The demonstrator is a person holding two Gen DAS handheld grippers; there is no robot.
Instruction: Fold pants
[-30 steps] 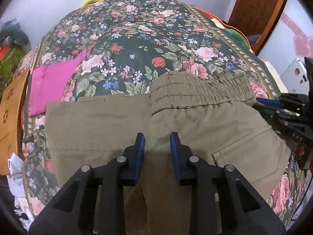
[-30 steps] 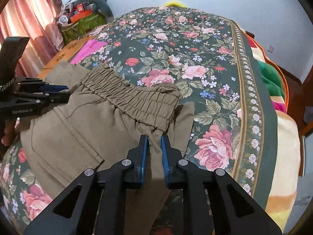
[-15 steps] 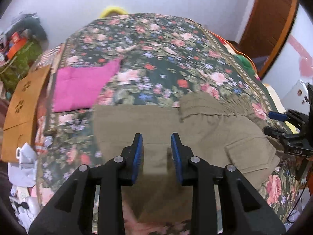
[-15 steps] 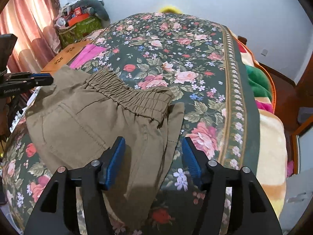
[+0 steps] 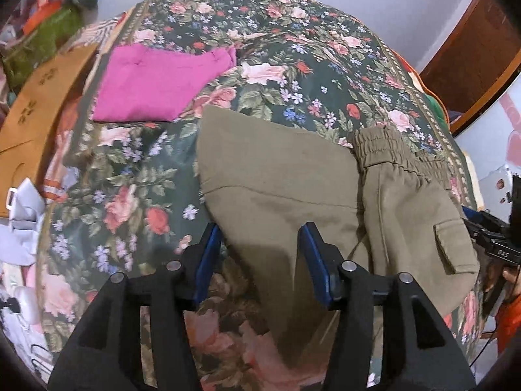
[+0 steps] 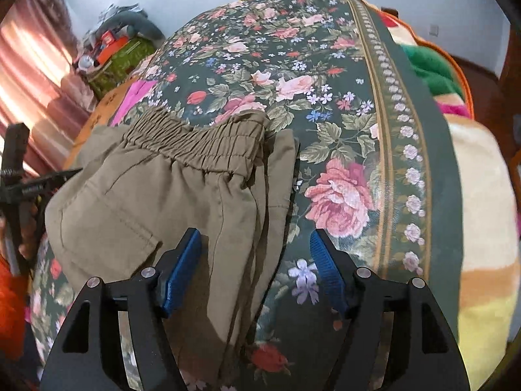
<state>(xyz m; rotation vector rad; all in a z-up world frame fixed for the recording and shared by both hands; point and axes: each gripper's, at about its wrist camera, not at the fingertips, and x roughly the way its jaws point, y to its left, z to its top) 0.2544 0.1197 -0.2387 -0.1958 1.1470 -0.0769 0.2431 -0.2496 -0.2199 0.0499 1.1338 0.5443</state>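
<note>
The olive-green pants (image 5: 283, 176) lie folded on the floral bedspread (image 5: 293, 65), with the elastic waistband (image 5: 381, 145) at the right and a flap pocket (image 5: 451, 247) near the bed's right edge. My left gripper (image 5: 260, 254) is open and empty, just above the near edge of the pants. In the right wrist view the pants (image 6: 156, 195) lie left of centre with the waistband (image 6: 195, 140) on the far side. My right gripper (image 6: 255, 260) is open and empty over the pants' near right edge.
A folded magenta garment (image 5: 156, 84) lies on the bed's far left. A brown cardboard piece (image 5: 32, 120) and clutter (image 5: 42, 22) sit beyond the left edge. Coloured blankets (image 6: 433, 71) hang at the right side. A wooden door (image 5: 472, 49) stands far right.
Both grippers went from closed on the pants fabric to open, let it go and pulled back and up. The pants now rest flat and the left view swung leftwards.
</note>
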